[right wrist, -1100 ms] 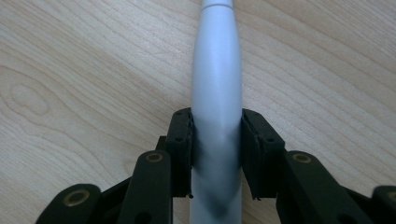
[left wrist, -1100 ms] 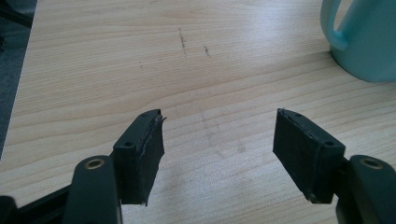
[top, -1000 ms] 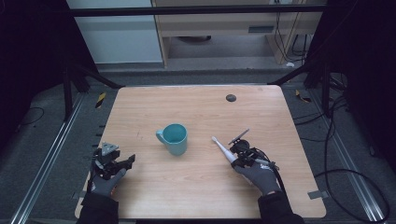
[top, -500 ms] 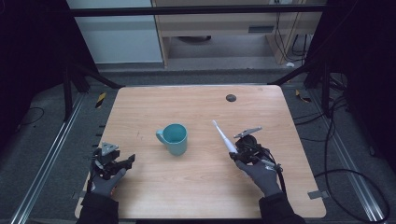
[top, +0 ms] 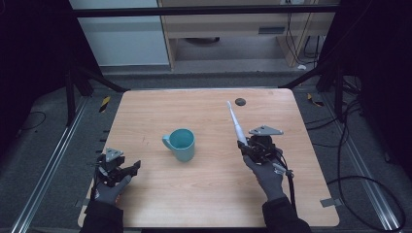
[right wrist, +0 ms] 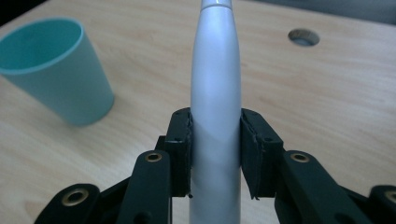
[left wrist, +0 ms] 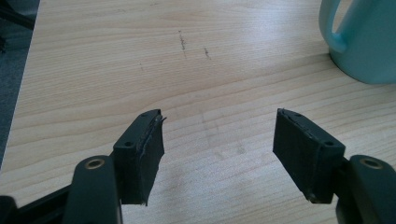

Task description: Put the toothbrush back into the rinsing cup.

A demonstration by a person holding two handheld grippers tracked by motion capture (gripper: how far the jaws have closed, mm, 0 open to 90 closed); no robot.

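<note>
A teal mug (top: 181, 143) stands upright in the middle of the wooden table (top: 204, 204), its handle to the left; the mug (right wrist: 51, 70) sits at the left in the right gripper view, and its handle side (left wrist: 359, 39) at the top right in the left gripper view. My right gripper (top: 245, 147) is lifted right of the mug and shut on a slim silver-white stick-shaped tool (top: 234, 124) that slants up and away; both pads press its thick body (right wrist: 215, 116). My left gripper (top: 127, 168) rests near the table's front left, open, with bare wood between its jaws (left wrist: 219, 144).
A small round hole (top: 240, 101) lies in the tabletop at the back right, also visible as a hole (right wrist: 303, 36) in the right gripper view. Cables (top: 350, 179) trail on the floor right of the table. Metal frame rails (top: 48, 165) run along the left side.
My right gripper has risen from the table with the silver tool, whose tip has swung from low and flat to pointing up and away. The left gripper and mug have stayed put.
</note>
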